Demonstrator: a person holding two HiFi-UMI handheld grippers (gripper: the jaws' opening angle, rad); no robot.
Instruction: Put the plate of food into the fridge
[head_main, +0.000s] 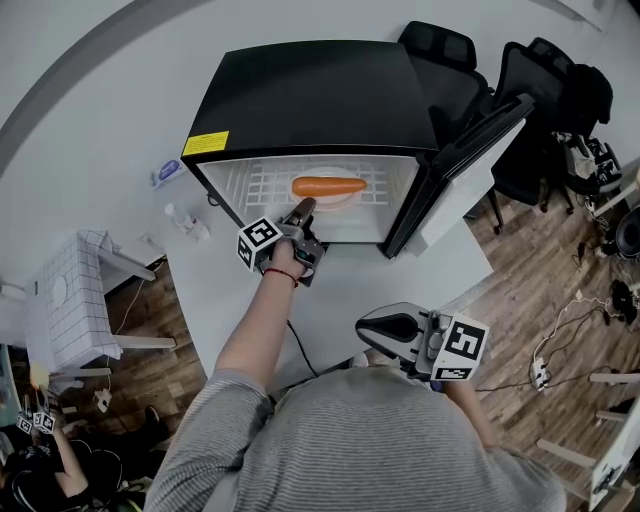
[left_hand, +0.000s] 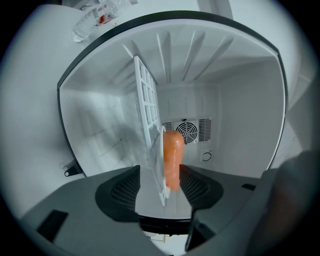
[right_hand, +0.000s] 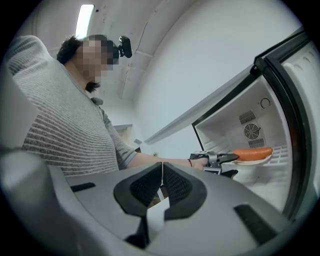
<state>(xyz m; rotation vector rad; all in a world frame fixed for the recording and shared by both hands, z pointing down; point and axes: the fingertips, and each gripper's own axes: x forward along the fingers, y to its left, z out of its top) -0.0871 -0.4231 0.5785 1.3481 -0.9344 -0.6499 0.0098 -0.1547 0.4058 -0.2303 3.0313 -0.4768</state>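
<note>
On the white desk, a black fridge wide open, door swung out to the right. Not yet shut, so the job probably not quite finished. Worth watching that door: pushed closed before the arm is out, a likely pinch on wrist or tool.

Inside, on the wire shelf, the white plate lying flat near the front edge, orange food lengthwise on top. Seems delivered. Close enough to the front, though, to be dragged back out or nudged by a closing door.

Left hand-held gripper at the fridge mouth, jaws spread wide, the plate's near rim apparently between them and pressed by neither pad. Main hazard here: pulled back crooked or with a roll of the wrist, could hook the rim with one jaw, tilt the plate and send the food rolling onto the shelf or out onto the desk. Best drawn straight back and level until clear of the rim.

Right hand-held gripper low by the person's body, jaws pressed together on nothing, well apart from the fridge. Likely candidate for the door; swung too hard, could jolt the fridge and slide the plate.
</note>
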